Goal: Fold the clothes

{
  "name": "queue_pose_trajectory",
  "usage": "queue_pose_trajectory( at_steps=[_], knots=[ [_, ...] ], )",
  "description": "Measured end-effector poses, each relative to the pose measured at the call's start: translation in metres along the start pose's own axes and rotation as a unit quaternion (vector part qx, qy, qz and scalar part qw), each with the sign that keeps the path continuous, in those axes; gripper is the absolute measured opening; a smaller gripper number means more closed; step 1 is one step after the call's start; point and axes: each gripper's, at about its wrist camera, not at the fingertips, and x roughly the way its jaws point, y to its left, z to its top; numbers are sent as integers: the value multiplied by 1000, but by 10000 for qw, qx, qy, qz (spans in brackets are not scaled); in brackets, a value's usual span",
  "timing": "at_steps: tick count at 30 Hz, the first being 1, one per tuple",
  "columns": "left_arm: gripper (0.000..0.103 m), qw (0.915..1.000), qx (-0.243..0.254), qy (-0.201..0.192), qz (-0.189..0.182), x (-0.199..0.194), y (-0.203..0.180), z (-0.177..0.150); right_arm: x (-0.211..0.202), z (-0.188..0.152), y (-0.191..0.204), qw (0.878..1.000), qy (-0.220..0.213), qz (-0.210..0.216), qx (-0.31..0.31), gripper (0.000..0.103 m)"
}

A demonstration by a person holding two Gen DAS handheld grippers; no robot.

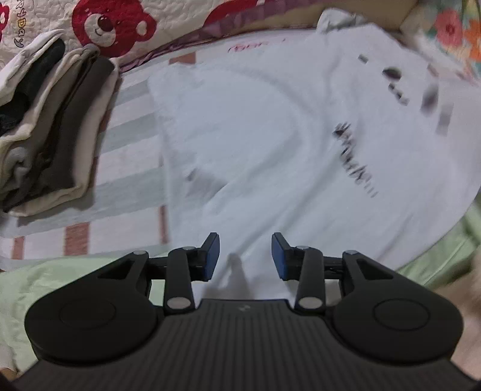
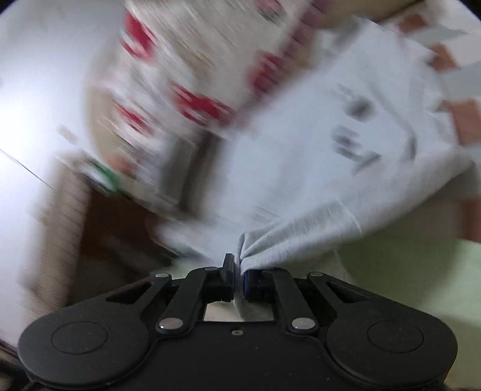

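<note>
The left gripper (image 1: 244,255) hovers over the near edge of a white T-shirt (image 1: 270,126), its blue-padded fingers (image 1: 210,255) spread wide with nothing between them. The right gripper (image 2: 239,281) has its fingers (image 2: 228,279) pressed together on a bunched fold of the same T-shirt (image 2: 300,168), the grey-white cloth fanning out from the pinch and lifted clear of the surface below. In the left wrist view the shirt lies spread across a striped bed cover (image 1: 132,168) of pale green, white and reddish bands, with a light green sheet (image 1: 60,279) nearer the camera. Dark printing (image 1: 354,156) runs across the shirt's front, too blurred by motion to be read in either view. To the left of the shirt, just beside it, sits a stack of folded clothes (image 1: 51,129) in cream, grey and black. Farther back lies a quilt (image 1: 180,21) bearing a red bear (image 1: 105,27) and small lettering that cannot be made out. The right wrist view is heavily motion-blurred beyond the shirt.
</note>
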Motion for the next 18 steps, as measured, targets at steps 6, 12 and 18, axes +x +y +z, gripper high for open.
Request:
queue_pose_trajectory(
  at_steps=[6,12,18],
  knots=[
    [37,9979,-253,567,-155,25,19,-45,-26,-16,-9,9876,453,-1390,571,8],
    [42,9954,-860,329,-261,8,53,-53,6,-76,-57,8714,1919,-4506,-295,17],
    [42,9825,-1833,-237,-219,6,91,-49,70,-45,-20,8943,1640,-3982,-1217,34]
  ],
)
